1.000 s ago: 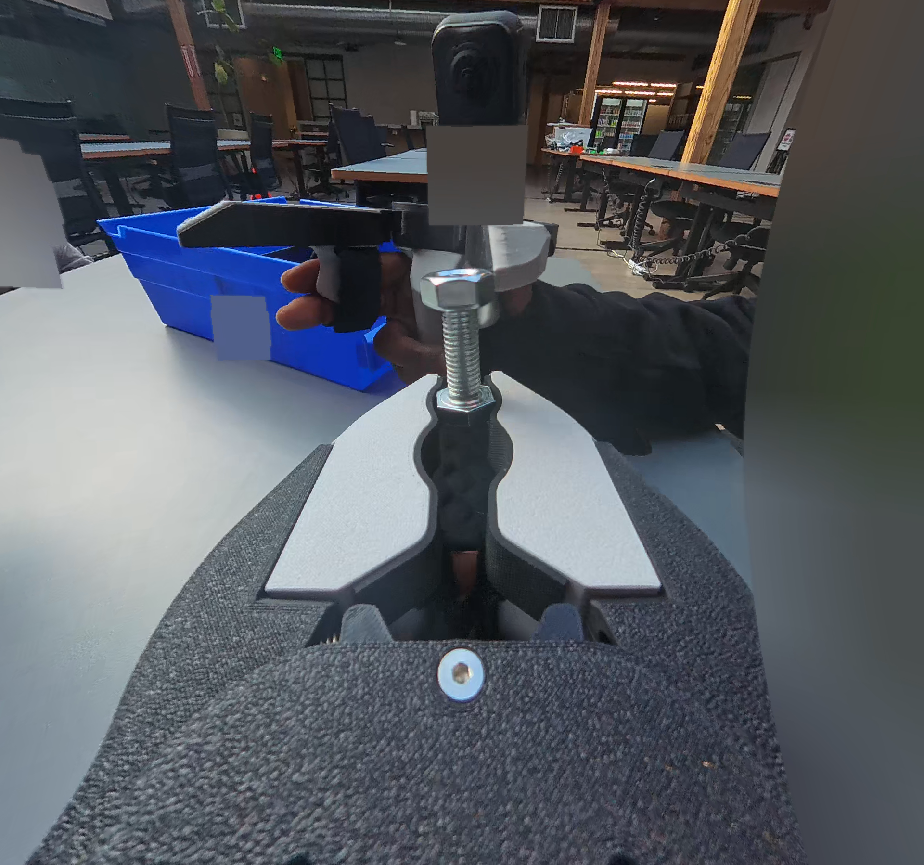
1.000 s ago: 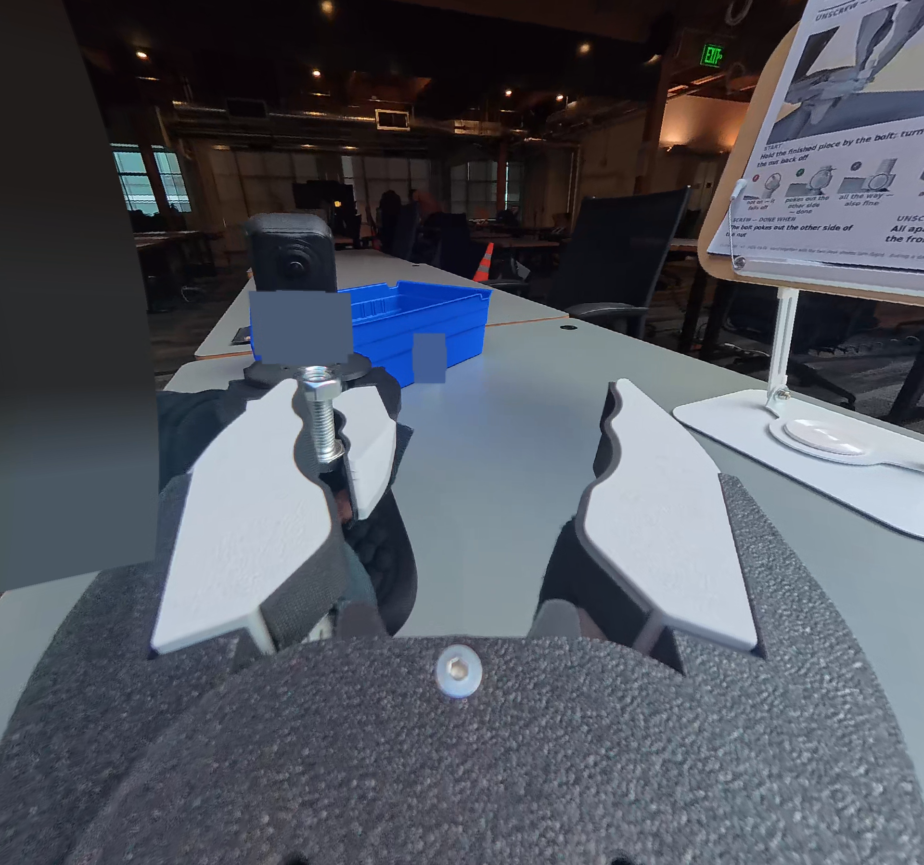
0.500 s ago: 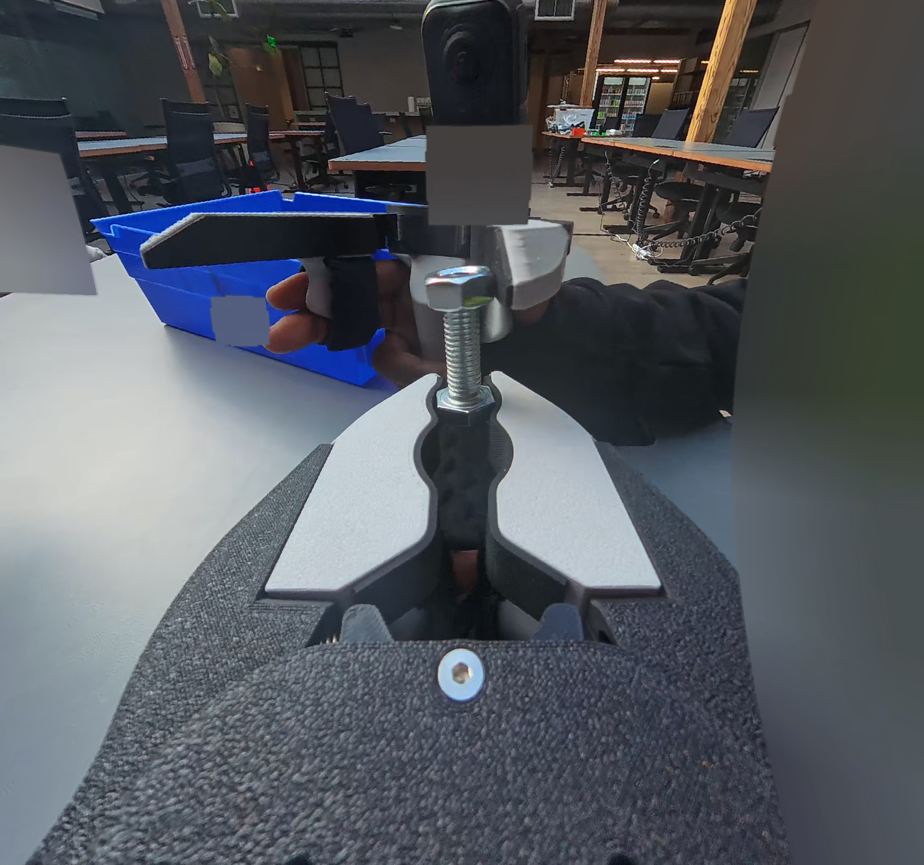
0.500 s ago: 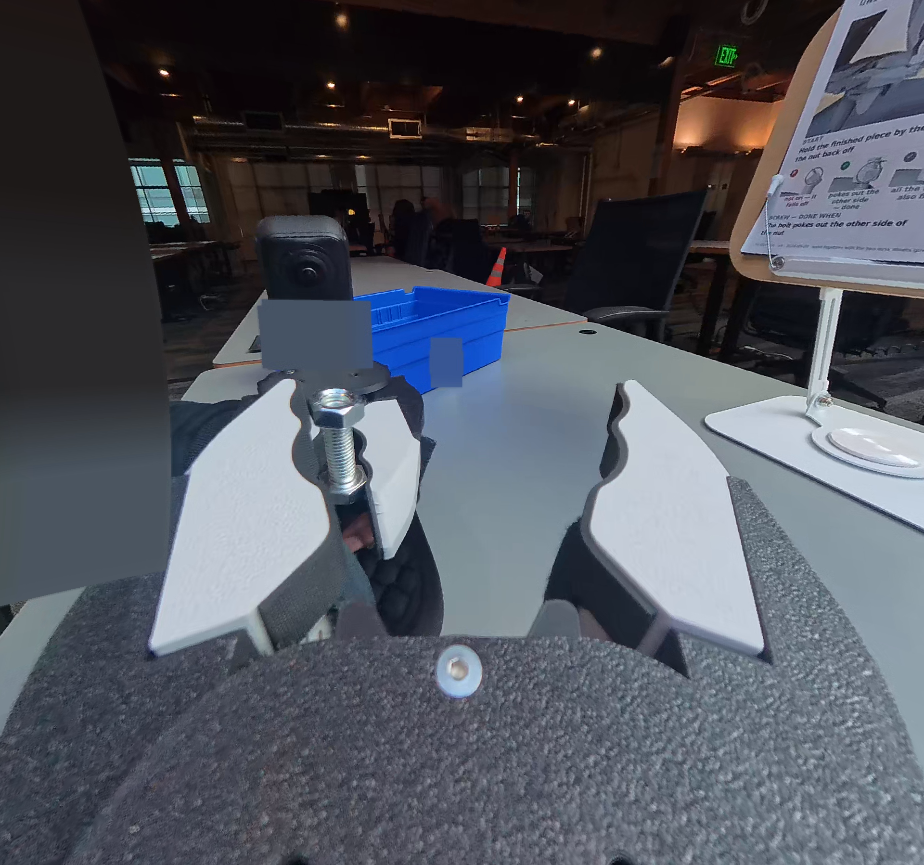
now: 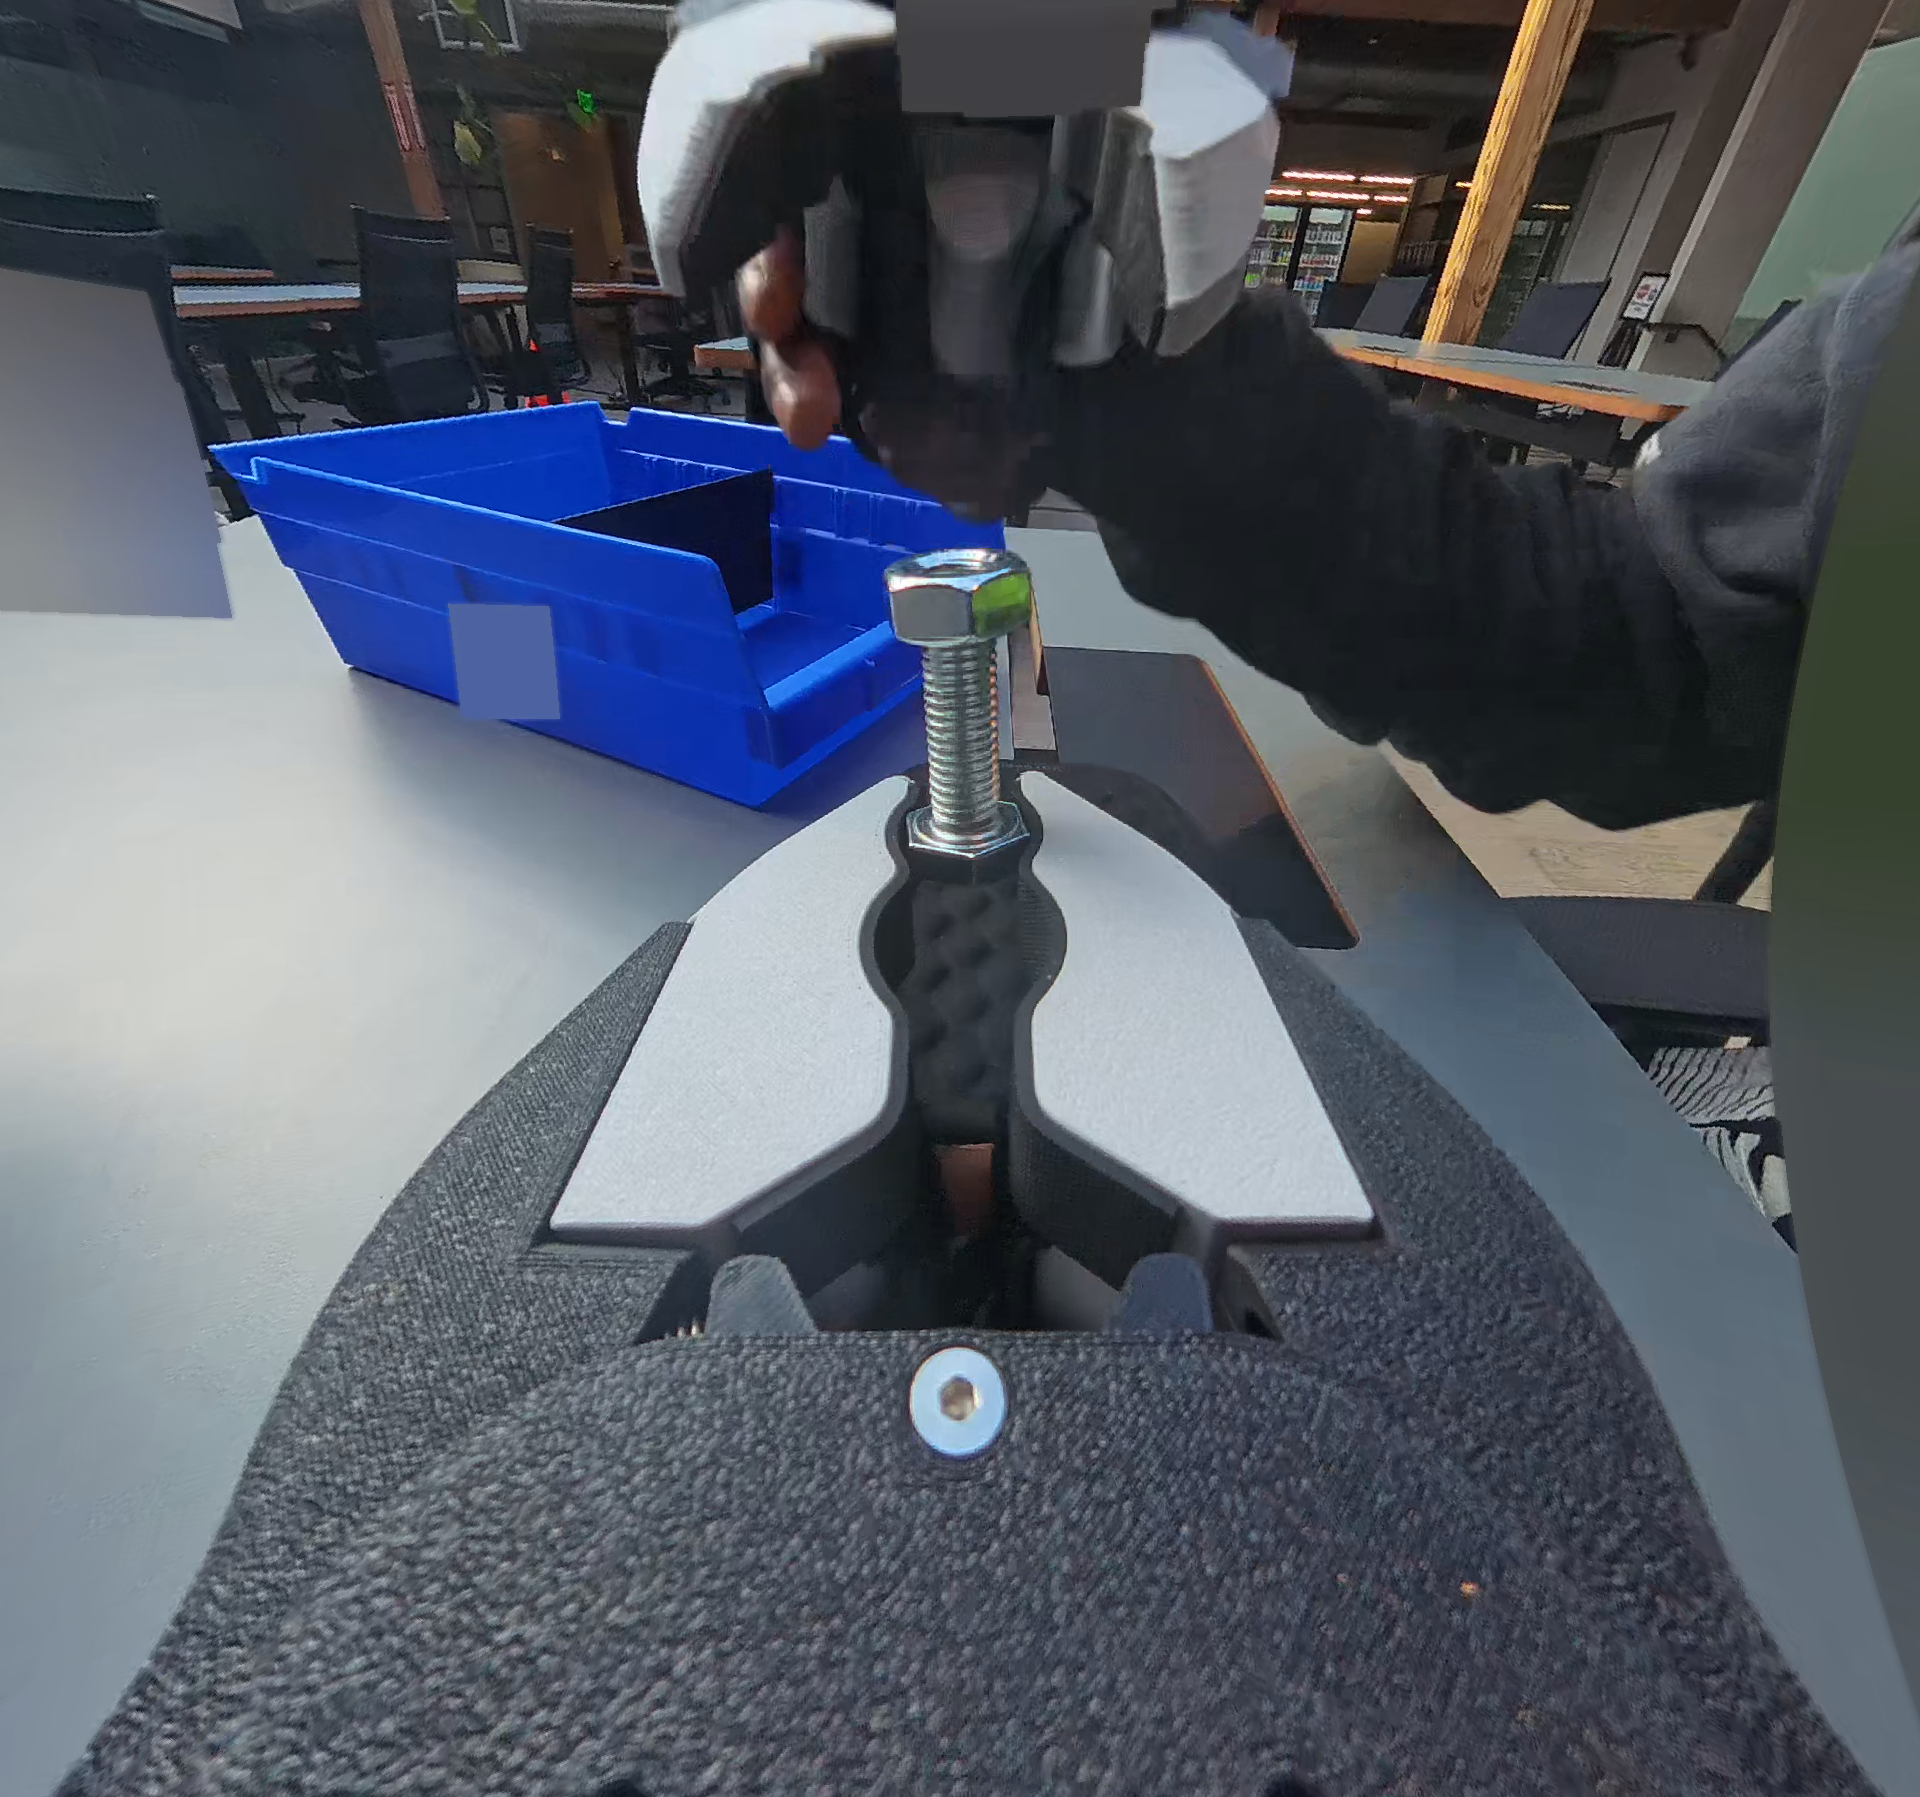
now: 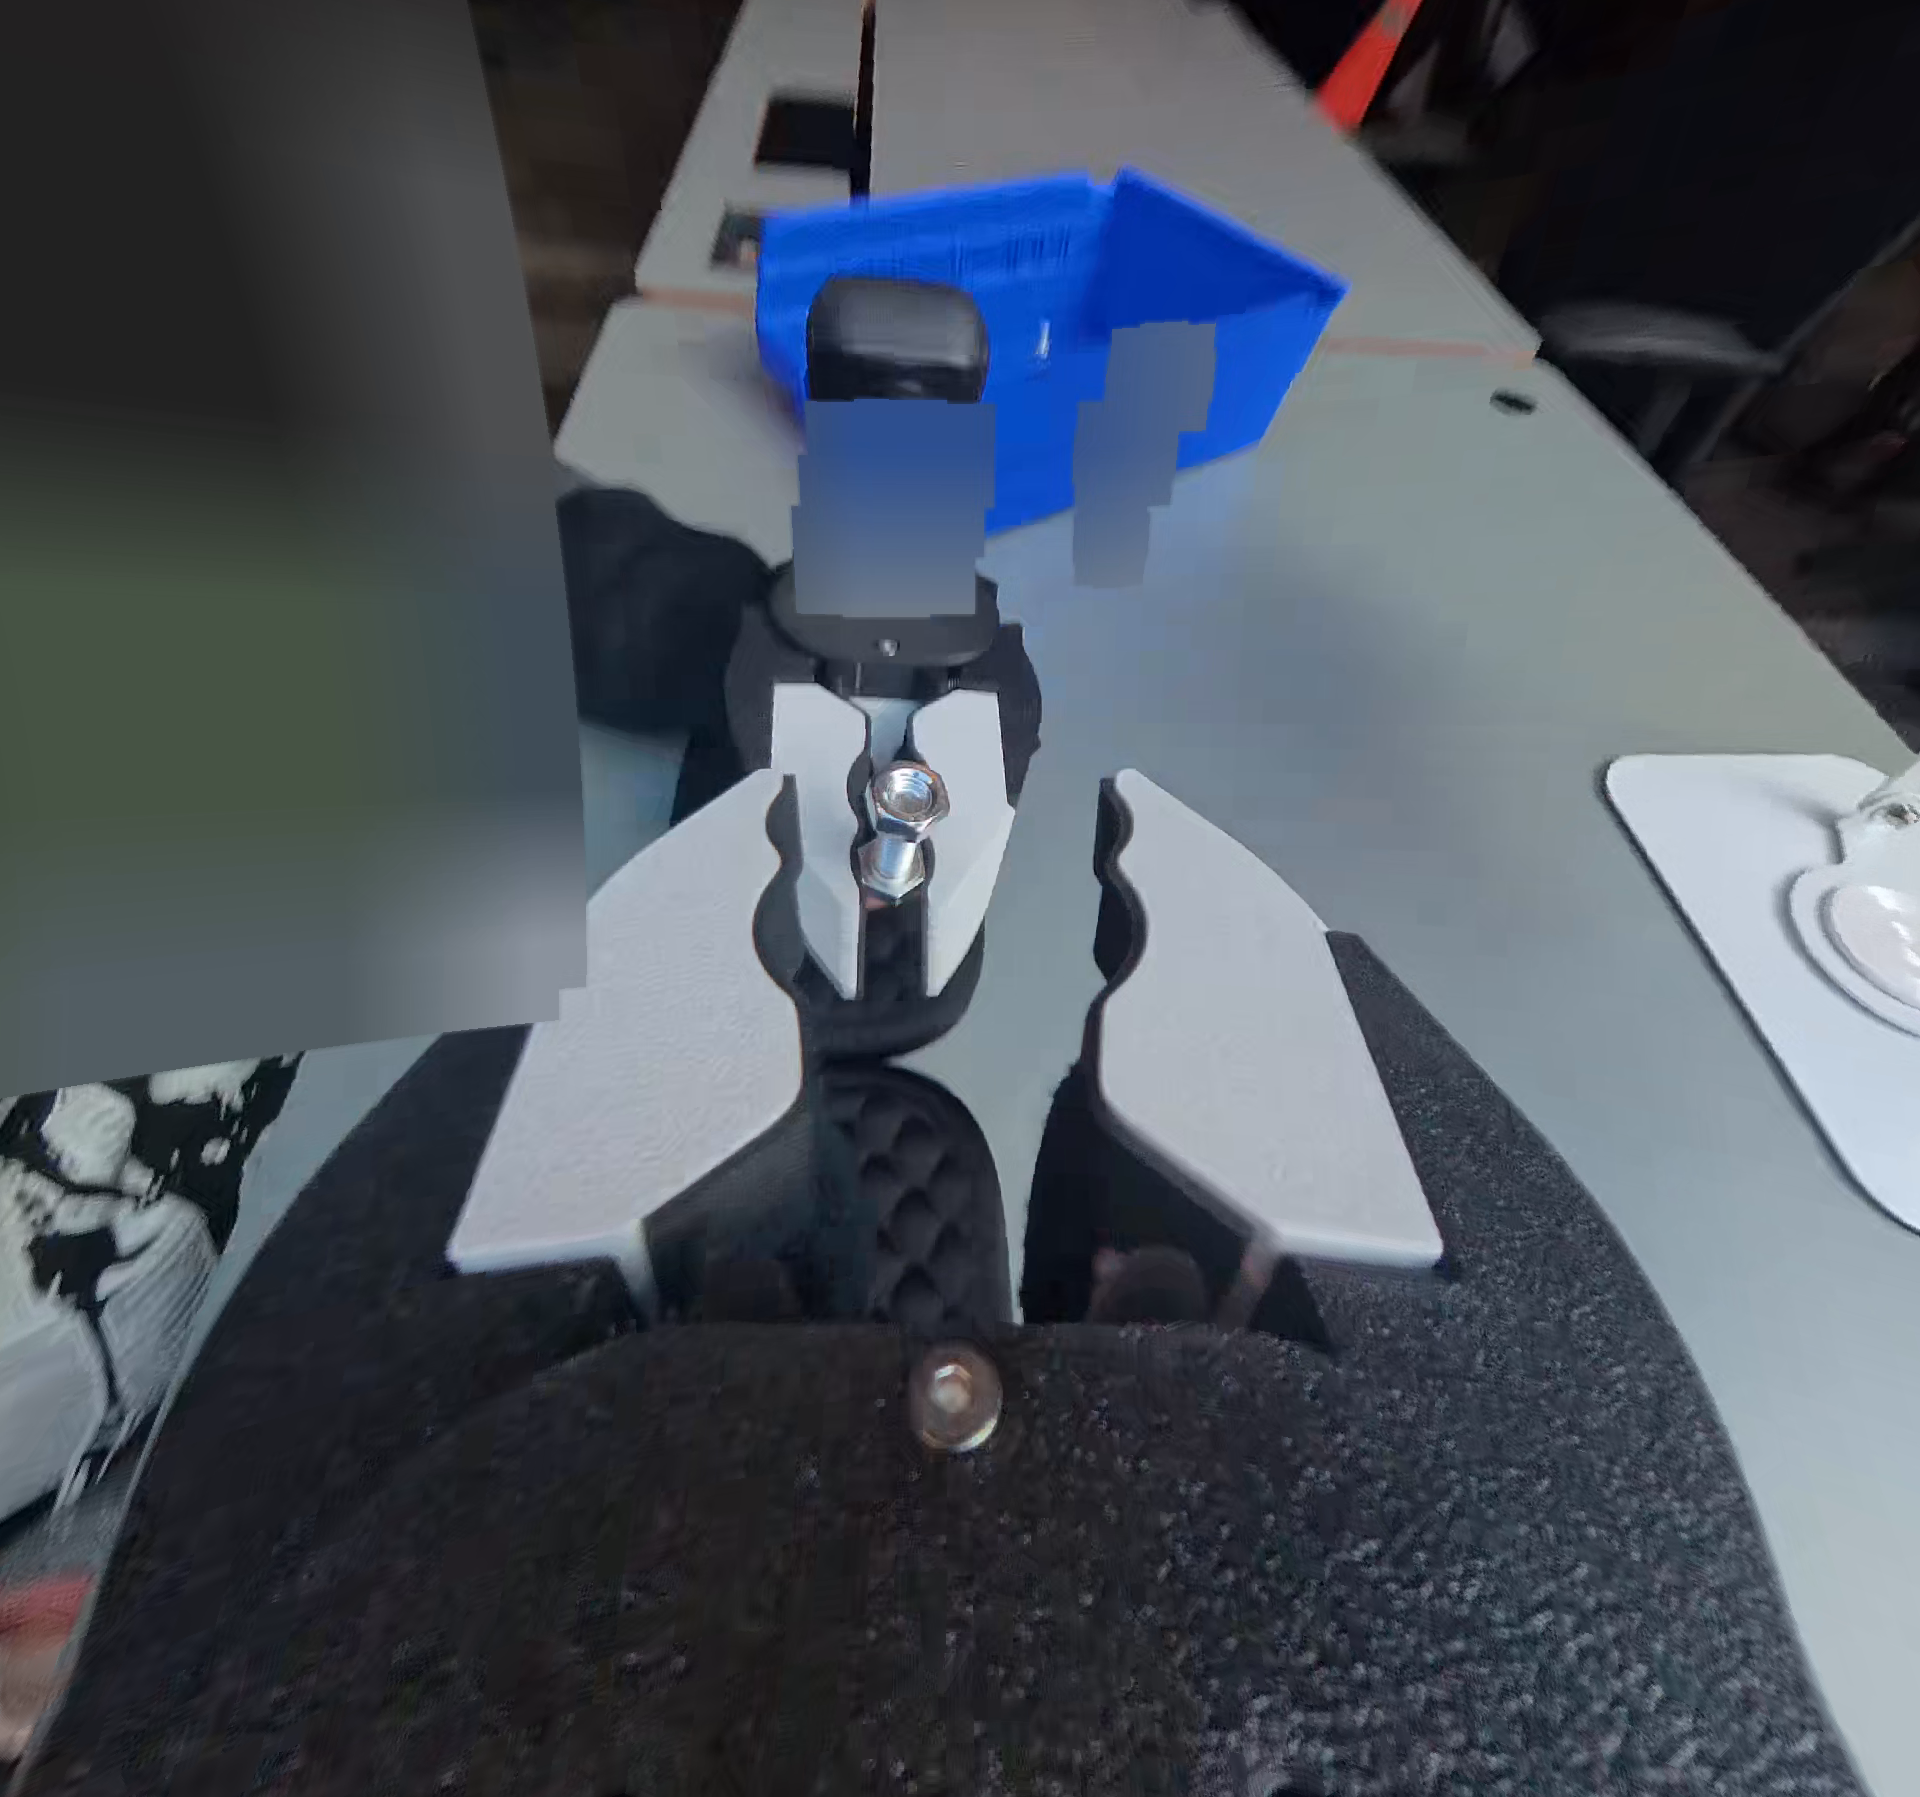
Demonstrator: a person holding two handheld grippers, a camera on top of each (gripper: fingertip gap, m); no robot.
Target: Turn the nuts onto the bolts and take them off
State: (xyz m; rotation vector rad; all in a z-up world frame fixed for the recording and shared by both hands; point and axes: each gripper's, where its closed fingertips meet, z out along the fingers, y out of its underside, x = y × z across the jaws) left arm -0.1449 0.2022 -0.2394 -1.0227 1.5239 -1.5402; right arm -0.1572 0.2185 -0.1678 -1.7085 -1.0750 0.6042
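Bolt [image 5: 961,729] upright at frame centre, pinched in my closed left gripper [image 5: 966,838], nut [image 5: 958,594] on top, my right gripper [image 6: 940,874] parted wide, empty, above it.

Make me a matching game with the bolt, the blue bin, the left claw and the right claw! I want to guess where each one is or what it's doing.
Things:
1. bolt
2. blue bin
3. left claw
4. right claw

States:
A. open, with nothing between its fingers
B. standing upright with a nut at its top
C. shut around the bolt's lower end
D. resting on the grey table behind the bolt

Pairs: 1-B, 2-D, 3-C, 4-A
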